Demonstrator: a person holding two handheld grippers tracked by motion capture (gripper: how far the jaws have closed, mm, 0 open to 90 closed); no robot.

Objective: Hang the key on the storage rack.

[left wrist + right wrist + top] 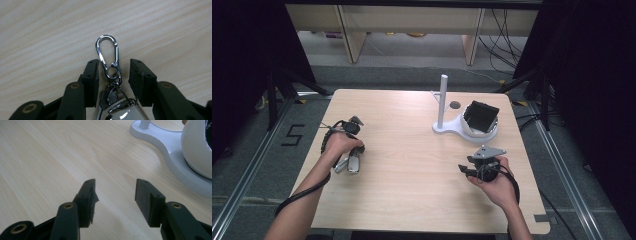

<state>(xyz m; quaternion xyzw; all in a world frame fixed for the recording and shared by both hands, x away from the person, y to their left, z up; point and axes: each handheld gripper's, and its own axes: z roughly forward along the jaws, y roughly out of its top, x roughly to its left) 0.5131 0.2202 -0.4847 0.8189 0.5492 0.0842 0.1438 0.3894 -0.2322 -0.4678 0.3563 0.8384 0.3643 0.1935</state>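
Wood table (412, 165) | left gripper (113, 72) open astride keyring carabiner (108, 56) | right gripper (115, 192) open, empty | white stand (449, 127) near

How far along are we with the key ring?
Nothing looks done yet: the key ring lies flat on the table. In hand: the left gripper straddles its carabiner, pads not pressing. The right gripper waits open beside the white stand. Gripping and moving remain.

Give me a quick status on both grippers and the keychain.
Left gripper open, jaws straddling keychain carabiner, not pinching. Right gripper open, empty, near white stand. Nothing in the way.
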